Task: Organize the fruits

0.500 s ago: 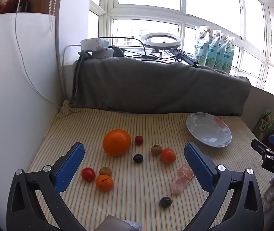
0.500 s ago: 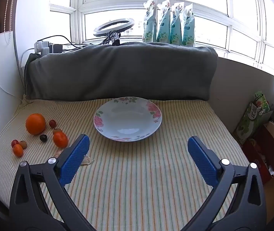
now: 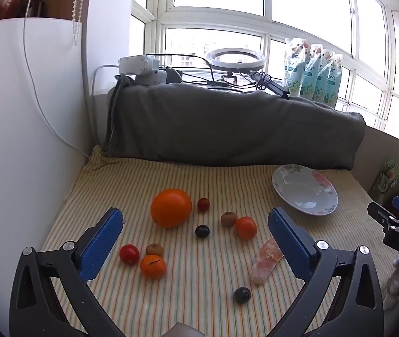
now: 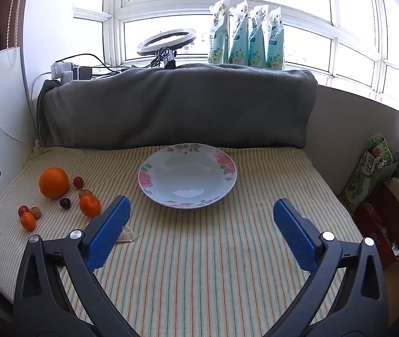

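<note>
Several fruits lie on the striped cloth: a big orange, small tangerines, red cherry tomatoes, brown longans and dark grapes. An empty floral plate sits mid-cloth; it also shows in the left wrist view. My left gripper is open and empty above the fruits. My right gripper is open and empty, just short of the plate. The fruits show at the left of the right wrist view, with the orange largest.
A pink wrapped piece lies near the left gripper's right finger. A grey blanket roll bounds the back. A white board stands at the left. Boxes and a green pack sit past the right edge.
The left gripper has shifted slightly left and forward, so the fruits sit a little more centred between its fingers. The right gripper has barely moved. Nothing was picked up.
</note>
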The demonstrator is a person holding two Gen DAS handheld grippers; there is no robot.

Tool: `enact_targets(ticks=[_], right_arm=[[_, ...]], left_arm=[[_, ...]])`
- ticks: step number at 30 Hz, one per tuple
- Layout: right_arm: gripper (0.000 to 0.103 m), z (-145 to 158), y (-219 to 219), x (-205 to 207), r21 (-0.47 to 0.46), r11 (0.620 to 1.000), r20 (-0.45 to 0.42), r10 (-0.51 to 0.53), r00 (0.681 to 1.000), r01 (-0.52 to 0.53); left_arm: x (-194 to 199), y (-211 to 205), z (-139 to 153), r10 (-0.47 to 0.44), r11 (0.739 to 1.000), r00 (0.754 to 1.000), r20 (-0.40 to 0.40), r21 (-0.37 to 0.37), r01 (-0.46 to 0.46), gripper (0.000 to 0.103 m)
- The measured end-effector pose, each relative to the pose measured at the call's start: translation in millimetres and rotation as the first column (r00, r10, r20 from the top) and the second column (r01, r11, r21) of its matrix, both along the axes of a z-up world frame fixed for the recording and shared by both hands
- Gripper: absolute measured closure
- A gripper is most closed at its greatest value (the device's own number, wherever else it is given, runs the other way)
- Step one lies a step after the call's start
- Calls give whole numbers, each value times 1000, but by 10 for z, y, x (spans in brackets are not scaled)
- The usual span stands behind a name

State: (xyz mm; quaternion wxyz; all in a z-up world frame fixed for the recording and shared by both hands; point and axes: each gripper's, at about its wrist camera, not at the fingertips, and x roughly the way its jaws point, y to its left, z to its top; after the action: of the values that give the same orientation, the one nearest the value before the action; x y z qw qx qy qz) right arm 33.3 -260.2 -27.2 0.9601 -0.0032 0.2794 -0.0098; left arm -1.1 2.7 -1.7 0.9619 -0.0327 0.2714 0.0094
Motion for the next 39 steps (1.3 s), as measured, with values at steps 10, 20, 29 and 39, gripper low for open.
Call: enact_targets(ticks=[10,20,29,39], right_arm=[[0,5,-1,-10,1,1000,8,9,1000,-9],[0,4,3,-3,3,1000,8,10,1000,-10],[0,2,3,1,7,1000,4,12,1000,-12],[0,0,13,-4,8,1000,1,15,1000,-15]], left_arm=[[0,15,17,-2,1000,1000,-3,-7,2,0],[22,0,39,-3,1000,1000,-8,-4,3,0],[23,-12,44,-5,1000,1000,-9,-5,5,0],[30,-18,33,-7,1000,1000,-10,-8,7,0]])
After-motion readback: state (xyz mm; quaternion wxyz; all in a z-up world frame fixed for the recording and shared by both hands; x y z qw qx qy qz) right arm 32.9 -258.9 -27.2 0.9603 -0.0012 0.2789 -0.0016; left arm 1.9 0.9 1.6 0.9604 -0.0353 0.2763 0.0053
